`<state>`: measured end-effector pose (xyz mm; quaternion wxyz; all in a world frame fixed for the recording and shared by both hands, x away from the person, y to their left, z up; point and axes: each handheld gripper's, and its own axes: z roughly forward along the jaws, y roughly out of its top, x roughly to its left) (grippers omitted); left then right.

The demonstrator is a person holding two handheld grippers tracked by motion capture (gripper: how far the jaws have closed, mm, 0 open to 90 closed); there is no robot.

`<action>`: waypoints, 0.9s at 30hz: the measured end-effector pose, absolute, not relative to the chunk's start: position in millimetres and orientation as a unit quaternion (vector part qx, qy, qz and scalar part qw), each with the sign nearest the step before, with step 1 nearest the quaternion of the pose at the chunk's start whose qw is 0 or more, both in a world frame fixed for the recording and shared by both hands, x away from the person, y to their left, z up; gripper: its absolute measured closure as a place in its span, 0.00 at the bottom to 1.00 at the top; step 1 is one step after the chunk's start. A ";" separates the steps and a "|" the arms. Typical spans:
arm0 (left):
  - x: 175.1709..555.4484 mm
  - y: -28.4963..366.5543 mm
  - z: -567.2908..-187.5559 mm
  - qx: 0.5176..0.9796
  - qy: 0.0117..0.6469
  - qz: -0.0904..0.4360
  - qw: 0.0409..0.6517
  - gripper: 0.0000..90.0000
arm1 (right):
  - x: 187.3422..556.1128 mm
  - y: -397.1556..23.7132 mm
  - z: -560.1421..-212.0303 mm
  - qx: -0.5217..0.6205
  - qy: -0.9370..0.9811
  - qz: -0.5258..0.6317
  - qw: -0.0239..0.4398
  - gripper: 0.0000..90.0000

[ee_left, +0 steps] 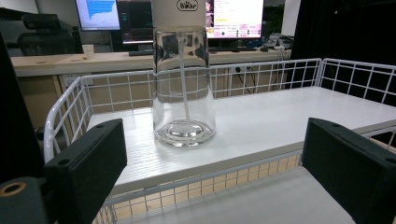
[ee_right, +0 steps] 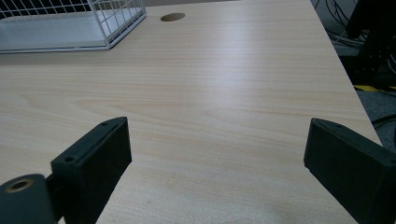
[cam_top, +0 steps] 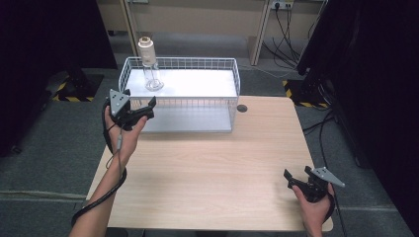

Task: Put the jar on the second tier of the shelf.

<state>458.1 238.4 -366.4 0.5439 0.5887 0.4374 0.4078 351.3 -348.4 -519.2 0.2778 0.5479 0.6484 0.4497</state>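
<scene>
A clear glass bottle [cam_top: 149, 69] with a cream top stands upright at the back left of a white wire rack's [cam_top: 236, 79] upper shelf. My left gripper [cam_top: 140, 99] hovers open just in front of the rack's left end, pointing toward the bottle. In the left gripper view the bottle [ee_left: 183, 88] stands on the white shelf [ee_left: 289, 116] beyond the wide jaws of the left gripper [ee_left: 217, 140], apart from them, with nothing between them. My right gripper [cam_top: 297, 173] is low over the table's front right corner. It is open and empty, as the right gripper [ee_right: 217, 140] shows over bare wood.
The rack sits at the back of the wooden table [cam_top: 207, 163], with a lower white shelf [cam_top: 188, 121] under the upper one. A round cable hole [cam_top: 241, 107] lies right of the rack. Dark equipment and floor cables [cam_top: 291, 29] flank the table.
</scene>
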 end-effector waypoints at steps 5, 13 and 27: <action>451.7 238.4 -372.8 0.592 0.436 0.405 0.544 0.07 | 351.4 -348.6 -519.3 0.548 0.648 0.451 0.277 0.09; 442.2 239.2 -383.1 0.597 0.434 0.399 0.544 0.07 | 351.3 -348.1 -519.2 0.549 0.648 0.449 0.278 0.09; 426.7 239.5 -403.8 0.605 0.435 0.391 0.540 0.07 | 351.2 -348.3 -519.2 0.549 0.648 0.449 0.278 0.09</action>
